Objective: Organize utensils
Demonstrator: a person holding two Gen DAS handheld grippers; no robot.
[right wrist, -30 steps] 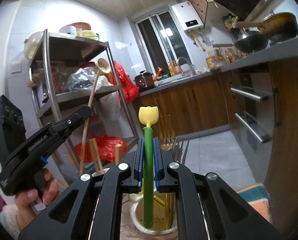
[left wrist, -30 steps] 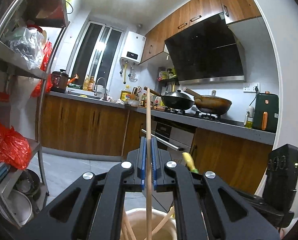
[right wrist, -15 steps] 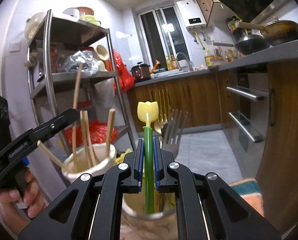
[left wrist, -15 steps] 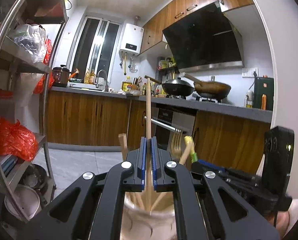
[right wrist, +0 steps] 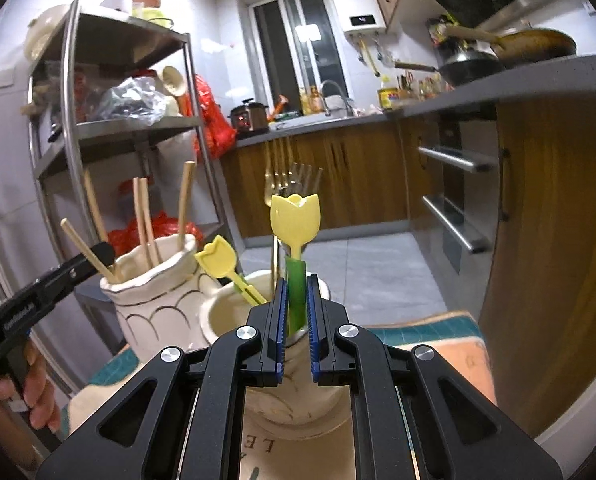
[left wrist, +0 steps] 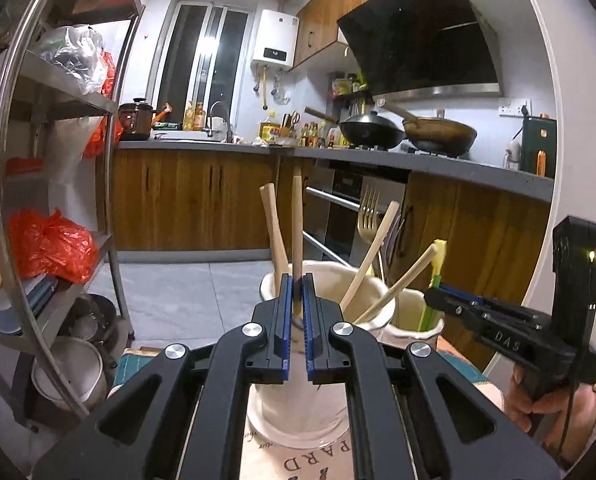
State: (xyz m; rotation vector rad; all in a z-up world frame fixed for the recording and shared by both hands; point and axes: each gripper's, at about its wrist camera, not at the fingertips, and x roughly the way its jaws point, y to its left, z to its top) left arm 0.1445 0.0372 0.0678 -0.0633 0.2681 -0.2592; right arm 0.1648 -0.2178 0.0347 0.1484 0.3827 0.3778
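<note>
Kitchen with wooden cabinets (left wrist: 190,200), wooden handle (left wrist: 297,236) flanked by parted left gripper (left wrist: 297,300), green tulip-topped utensil (right wrist: 295,240) loosely bracketed by parted right gripper (right wrist: 296,304), cream jars (right wrist: 154,280) beneath.

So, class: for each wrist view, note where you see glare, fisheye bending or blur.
Left wrist view: the window blows out to white glare, and the shelf rail bows into a curve from the fisheye lens. Right wrist view: the forks look smeared and soft, the counter edge curves, and dark vignette fills the corners.
</note>
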